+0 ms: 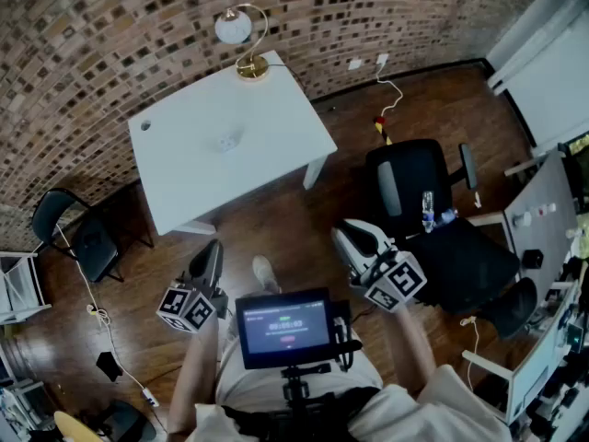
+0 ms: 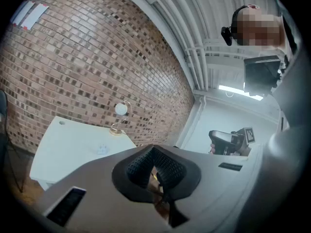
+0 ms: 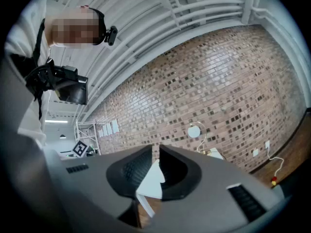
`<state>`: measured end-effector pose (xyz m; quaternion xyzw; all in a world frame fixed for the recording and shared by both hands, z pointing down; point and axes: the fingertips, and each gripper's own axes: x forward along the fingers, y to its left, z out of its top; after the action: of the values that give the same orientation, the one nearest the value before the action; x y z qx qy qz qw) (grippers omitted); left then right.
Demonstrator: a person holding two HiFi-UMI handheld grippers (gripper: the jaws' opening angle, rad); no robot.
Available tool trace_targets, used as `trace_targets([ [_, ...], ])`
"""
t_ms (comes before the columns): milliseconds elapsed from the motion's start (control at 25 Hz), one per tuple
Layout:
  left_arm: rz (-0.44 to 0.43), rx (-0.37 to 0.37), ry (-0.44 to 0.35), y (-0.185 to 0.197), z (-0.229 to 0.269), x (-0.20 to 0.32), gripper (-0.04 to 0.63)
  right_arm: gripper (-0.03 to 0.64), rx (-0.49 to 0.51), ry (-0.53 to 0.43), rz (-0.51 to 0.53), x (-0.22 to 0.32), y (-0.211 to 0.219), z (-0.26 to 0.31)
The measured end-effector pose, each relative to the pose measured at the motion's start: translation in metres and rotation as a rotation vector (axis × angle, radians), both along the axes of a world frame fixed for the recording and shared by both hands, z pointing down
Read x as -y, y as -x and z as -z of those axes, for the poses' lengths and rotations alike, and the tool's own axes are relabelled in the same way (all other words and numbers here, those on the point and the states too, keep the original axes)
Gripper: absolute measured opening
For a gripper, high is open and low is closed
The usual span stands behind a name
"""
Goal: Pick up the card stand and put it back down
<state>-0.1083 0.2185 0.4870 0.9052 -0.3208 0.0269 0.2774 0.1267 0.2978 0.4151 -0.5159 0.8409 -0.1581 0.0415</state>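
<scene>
though screen [image 1: 283, 328] shows writing, none legible — card stand [image 1: 228, 141] on white table [image 1: 267, 109]

Low in the head view, the left forearm [image 1: 190, 366] and right forearm [image 1: 411, 339] reach up-frame. The left grey two-jaw gripper [image 2: 153, 153] has its jaws pressed together and empty. The right grey two-jaw gripper [image 3: 158, 150] has its jaws a narrow slit apart, also empty.

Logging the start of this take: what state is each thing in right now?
left tongs: shut, empty.
right tongs: barely apart, nothing between them.
card stand: resting on the white table, untouched.
lamp: upright at the table's far corner.
chest screen: lit.
</scene>
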Motion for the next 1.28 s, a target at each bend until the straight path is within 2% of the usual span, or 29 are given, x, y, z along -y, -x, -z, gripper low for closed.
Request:
trace_targets([
  [280,-0.029,-0.001,0.001,0.022,0.002,0.065,0.000,0.052,-0.013,-0.007,-0.016,0.071,0.024,-0.001],
  [680,-0.070,-0.025,-0.049,0.054,0.010,0.144,0.000,0.052,-0.050,-0.015,-0.034,0.145,0.058,-0.010],
  [920,-0.051,-0.046,-0.059,0.066,0.012,0.167,0.000,0.052,-0.065,-0.025,0.008,0.172,0.082,-0.004],
  [1080,-0.018,-0.063,-0.049,0.067,0.010,0.177,0.000,0.052,-0.075,-0.014,0.041,0.190,0.085,-0.006],
  [1280,0.008,-0.050,-0.029,0.064,0.004,0.190,0.000,0.052,-0.064,-0.004,0.074,0.219,0.081,-0.012],
])
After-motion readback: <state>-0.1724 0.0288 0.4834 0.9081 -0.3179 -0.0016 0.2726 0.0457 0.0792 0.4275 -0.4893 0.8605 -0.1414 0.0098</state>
